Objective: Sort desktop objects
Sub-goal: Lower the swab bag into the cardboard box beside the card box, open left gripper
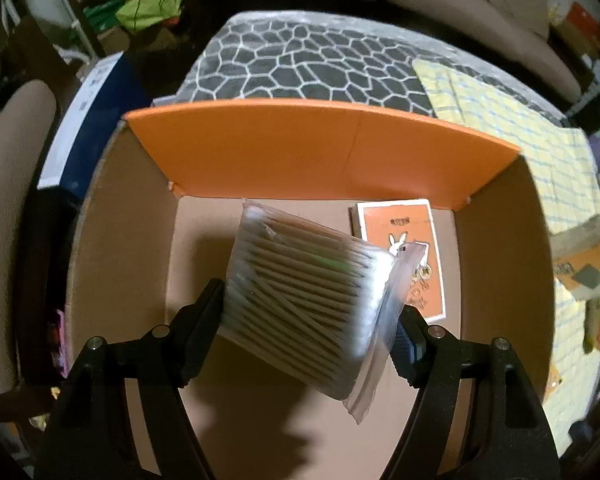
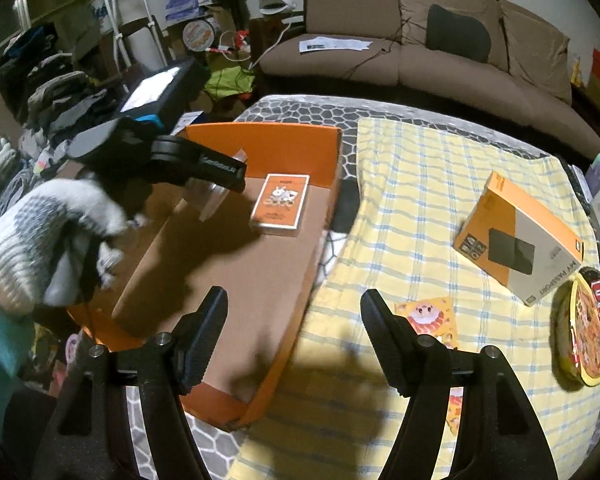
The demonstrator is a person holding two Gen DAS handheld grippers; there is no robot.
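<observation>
1. The left gripper [image 1: 312, 328] has its jaws closed on a clear zip bag of cotton swabs [image 1: 304, 300], held tilted above the floor of the orange cardboard box [image 1: 320, 148]; the bag is blurred, so whether it carries any print cannot be told.
2. Just beyond the bag, an orange card pack [image 1: 400, 256] with a white rabbit drawing lies flat on the box floor near the far orange wall. Its small writing is too fine to read.
3. The right gripper [image 2: 294, 332] hangs with its jaws wide and nothing between them, above the near edge of the box where it meets the yellow checked cloth [image 2: 420, 184].
4. On that cloth, well apart from the box, lies an orange-and-grey carton [image 2: 518, 240] printed "MY PASSPORT".
5. Beside the carton sits a round noodle tub [image 2: 588, 328] marked "UFO".
6. A small orange cartoon card [image 2: 428, 312] lies on the cloth, near the right gripper's right finger.
</observation>
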